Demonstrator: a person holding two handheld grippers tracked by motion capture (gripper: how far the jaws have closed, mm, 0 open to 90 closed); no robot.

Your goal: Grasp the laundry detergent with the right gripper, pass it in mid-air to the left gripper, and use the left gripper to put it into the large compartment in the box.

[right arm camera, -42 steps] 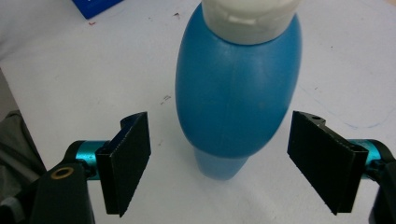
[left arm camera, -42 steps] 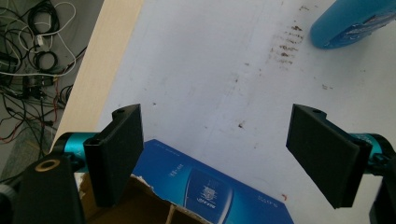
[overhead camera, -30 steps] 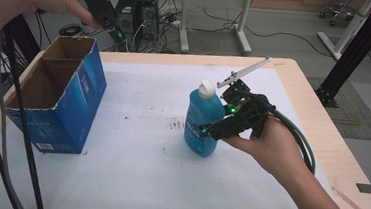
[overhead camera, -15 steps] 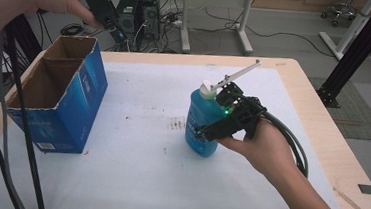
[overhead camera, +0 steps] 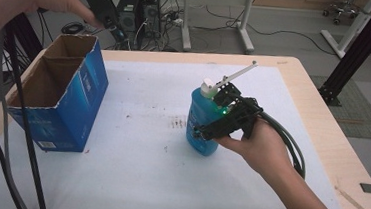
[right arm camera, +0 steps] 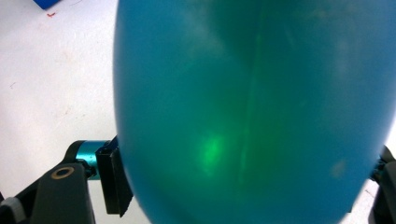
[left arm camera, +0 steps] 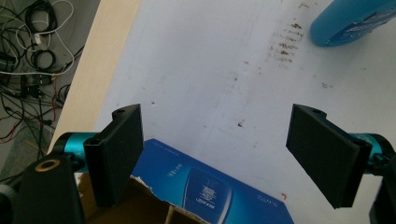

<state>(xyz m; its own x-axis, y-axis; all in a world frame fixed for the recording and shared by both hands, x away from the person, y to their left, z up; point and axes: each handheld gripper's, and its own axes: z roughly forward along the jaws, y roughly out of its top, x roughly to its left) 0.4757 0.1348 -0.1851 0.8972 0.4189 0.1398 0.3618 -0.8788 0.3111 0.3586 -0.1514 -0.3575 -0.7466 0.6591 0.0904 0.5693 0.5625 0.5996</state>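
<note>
Right gripper (overhead camera: 210,128) is clamped on the blue bottle (overhead camera: 203,121), jaws pressed to either side of its body low down; in the right gripper view the bottle (right arm camera: 252,107) bulges between the jaws, so the hold is around the widest part. Bottle upright near the middle of the desk (overhead camera: 137,181), white cap (overhead camera: 208,87) on top; cannot tell whether its base touches the white sheet or is just off it. Left gripper (left arm camera: 215,154) hangs with jaws wide apart and empty above the open blue cardboard box (overhead camera: 56,94) at the desk's left side, well apart from the bottle.

Judgement: step in hand looks like carrying the bottle to the box. To do it well, keep the bottle vertical, since the low hold leaves it top-heavy. Raise it above the torn box rim (left arm camera: 154,196) before crossing. Lower into one compartment, clear of the inner divider. Left gripper could steady the box wall.
</note>
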